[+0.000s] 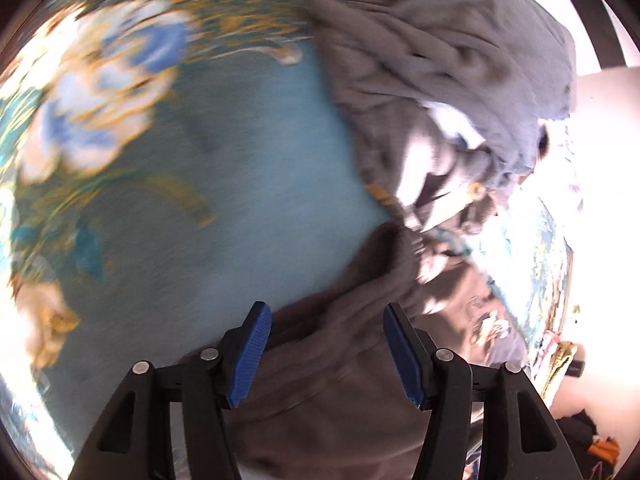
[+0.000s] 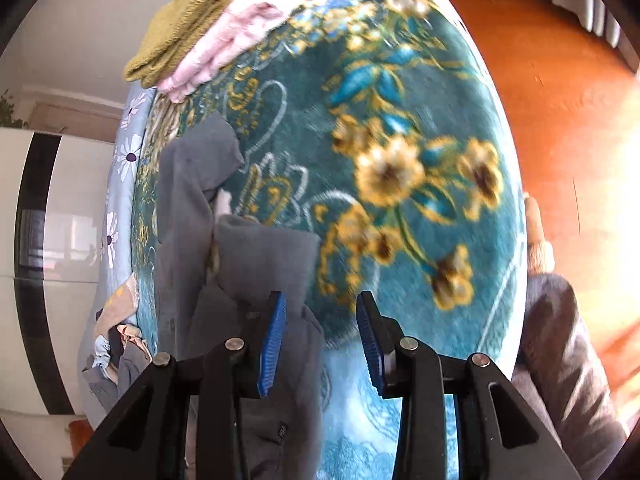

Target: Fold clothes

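Grey garment [image 1: 440, 80] is lying rumpled on a teal floral blanket [image 1: 248, 168], and in the right wrist view the same grey garment [image 2: 256, 264] runs in a long bunched strip down the blanket's left side. Left hand-held gripper [image 1: 326, 354] is wide open with nothing in it, hovering over a brownish fold of cloth. Right hand-held gripper [image 2: 322, 338] is also spread open and empty, its left pad right at the garment's edge. Looks to me like the grab-and-flatten stage. My two cents: pinch a real hem or corner with each one, not a random wrinkle, then pull apart so it lies flat. Folded stack [image 2: 200, 28] sits far off.
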A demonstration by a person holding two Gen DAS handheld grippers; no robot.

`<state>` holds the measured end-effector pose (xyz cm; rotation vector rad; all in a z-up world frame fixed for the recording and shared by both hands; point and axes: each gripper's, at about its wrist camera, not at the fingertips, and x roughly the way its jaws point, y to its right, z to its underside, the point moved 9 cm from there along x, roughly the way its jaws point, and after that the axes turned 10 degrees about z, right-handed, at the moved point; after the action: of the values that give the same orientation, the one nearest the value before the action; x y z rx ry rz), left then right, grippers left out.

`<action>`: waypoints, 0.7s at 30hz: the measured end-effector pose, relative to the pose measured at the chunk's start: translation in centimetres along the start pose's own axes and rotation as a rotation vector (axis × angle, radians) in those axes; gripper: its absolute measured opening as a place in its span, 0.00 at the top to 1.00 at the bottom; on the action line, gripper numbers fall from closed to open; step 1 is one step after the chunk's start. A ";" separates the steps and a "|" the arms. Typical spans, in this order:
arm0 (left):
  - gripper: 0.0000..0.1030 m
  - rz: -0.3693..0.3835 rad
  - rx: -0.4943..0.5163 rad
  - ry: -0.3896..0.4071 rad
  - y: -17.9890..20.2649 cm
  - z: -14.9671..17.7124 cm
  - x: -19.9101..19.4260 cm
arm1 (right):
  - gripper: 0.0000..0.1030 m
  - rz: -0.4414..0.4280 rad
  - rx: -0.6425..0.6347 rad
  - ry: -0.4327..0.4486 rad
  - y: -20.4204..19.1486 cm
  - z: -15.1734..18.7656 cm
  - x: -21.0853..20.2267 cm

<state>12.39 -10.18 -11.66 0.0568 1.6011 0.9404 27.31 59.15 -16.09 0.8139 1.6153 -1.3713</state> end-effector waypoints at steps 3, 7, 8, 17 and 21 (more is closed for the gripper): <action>0.37 0.006 -0.048 -0.026 -3.6 2.9 -1.8 | 0.63 -0.056 0.067 -0.050 1.2 2.1 0.8; 0.34 0.068 -0.098 -0.061 -6.1 6.4 -2.1 | 0.63 -0.136 0.109 -0.080 0.8 3.6 0.9; 0.34 0.087 -0.102 -0.068 -6.2 7.0 -1.8 | 0.63 -0.152 0.111 -0.091 0.6 4.0 1.0; 0.32 0.058 -0.020 -0.075 -6.1 8.1 0.2 | 0.82 -0.158 0.104 -0.131 -1.2 5.8 2.4; 0.32 0.058 -0.024 -0.077 -6.3 8.3 -0.2 | 0.96 -0.144 0.060 -0.106 -2.4 5.3 1.4</action>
<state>22.31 -10.10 -14.81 0.1218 1.5236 0.9908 25.60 53.40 -16.57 0.6579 1.5822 -1.5443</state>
